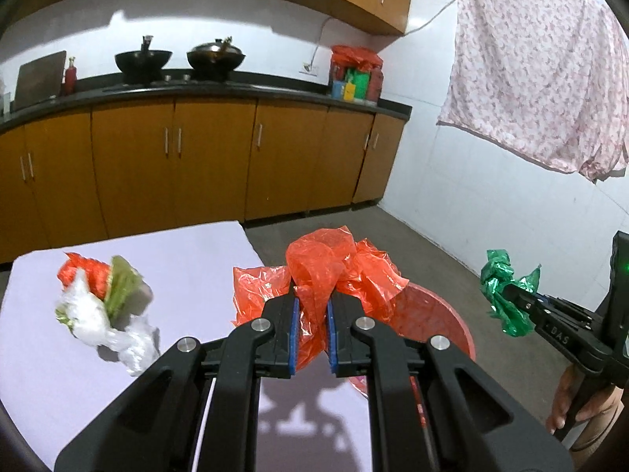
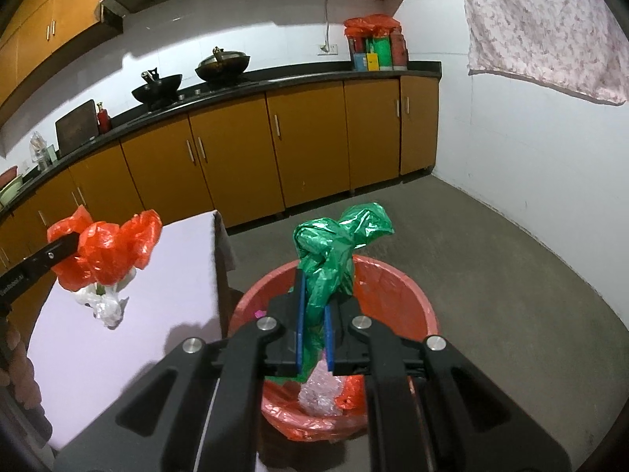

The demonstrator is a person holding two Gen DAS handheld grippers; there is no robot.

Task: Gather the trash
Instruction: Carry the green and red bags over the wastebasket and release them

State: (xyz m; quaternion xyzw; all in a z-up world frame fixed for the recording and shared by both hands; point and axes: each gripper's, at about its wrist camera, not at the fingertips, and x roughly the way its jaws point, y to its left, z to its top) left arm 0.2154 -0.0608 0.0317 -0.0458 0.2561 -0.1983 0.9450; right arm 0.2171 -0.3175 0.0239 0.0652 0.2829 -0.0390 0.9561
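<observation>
While both grippers carry a load, the relation that matters is where each load hangs over the red bin. Nearest in the right wrist view, the right gripper [image 2: 312, 316] has its fingers clamped narrow on a crumpled green bag [image 2: 334, 247], which stands up out of the blue pads and leans a little to the right; directly below and beyond those fingers lies the bin [image 2: 397, 287], lined with red plastic and already holding some clear wrap [image 2: 320, 395]. So the green bag sits over the bin's mouth, and letting go there would probably drop it inside. In the left wrist view the left gripper [image 1: 313, 324] is pinched tight on a red bag [image 1: 326, 267] that billows up and outward on both sides of the fingers. Its load hangs at the table [image 1: 188, 251] edge, with the bin's rim [image 1: 452, 318] showing just to the right and beyond, so by my judgement this hand has to travel further right before it opens. Farther left on the table lies a heap of white plastic, green scraps and red wrapping [image 1: 104, 299], well apart from both grippers and not yet collected.
</observation>
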